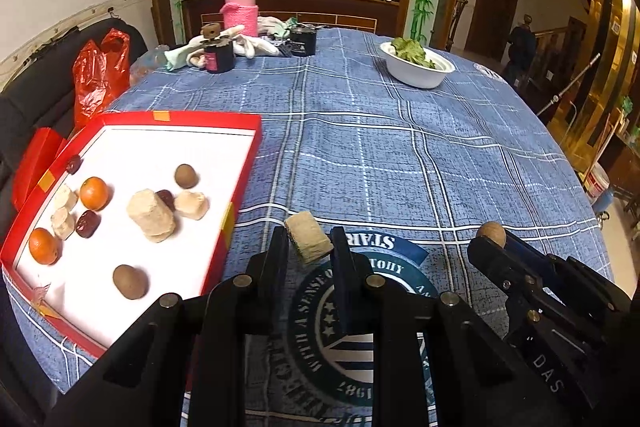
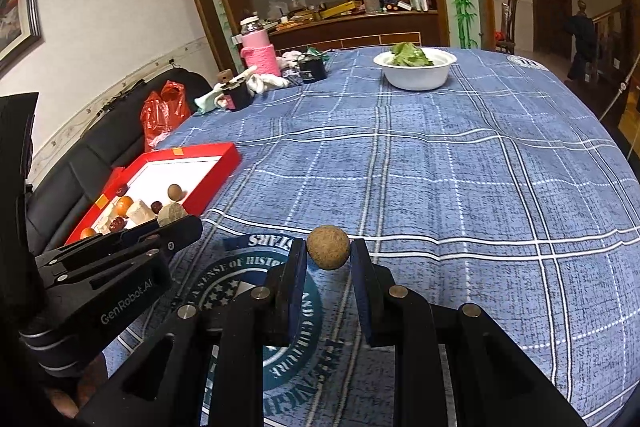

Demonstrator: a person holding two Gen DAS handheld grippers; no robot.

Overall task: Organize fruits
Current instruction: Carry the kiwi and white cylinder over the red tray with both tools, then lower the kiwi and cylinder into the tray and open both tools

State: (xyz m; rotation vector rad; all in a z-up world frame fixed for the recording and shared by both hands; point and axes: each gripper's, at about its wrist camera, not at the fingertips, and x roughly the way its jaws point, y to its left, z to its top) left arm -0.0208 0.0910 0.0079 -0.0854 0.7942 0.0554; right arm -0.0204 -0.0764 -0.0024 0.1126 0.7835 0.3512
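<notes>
My left gripper (image 1: 309, 239) is shut on a beige cut chunk (image 1: 308, 236) and holds it above the blue tablecloth, just right of the red tray (image 1: 208, 117). The tray holds two oranges (image 1: 94, 192), brown round fruits (image 1: 186, 175), dark red dates (image 1: 88, 223) and several beige chunks (image 1: 151, 215). My right gripper (image 2: 329, 251) is shut on a brown round fruit (image 2: 328, 247) above the cloth's round emblem; it also shows in the left wrist view (image 1: 491, 229). The tray appears at the left of the right wrist view (image 2: 208, 151).
A white bowl of green leaves (image 1: 418, 63) stands at the far side of the table. A pink-sleeved jar (image 1: 240, 5), black containers (image 1: 219, 55) and white cloths sit at the far left edge. A red plastic bag (image 1: 100, 75) lies on a dark sofa left of the table.
</notes>
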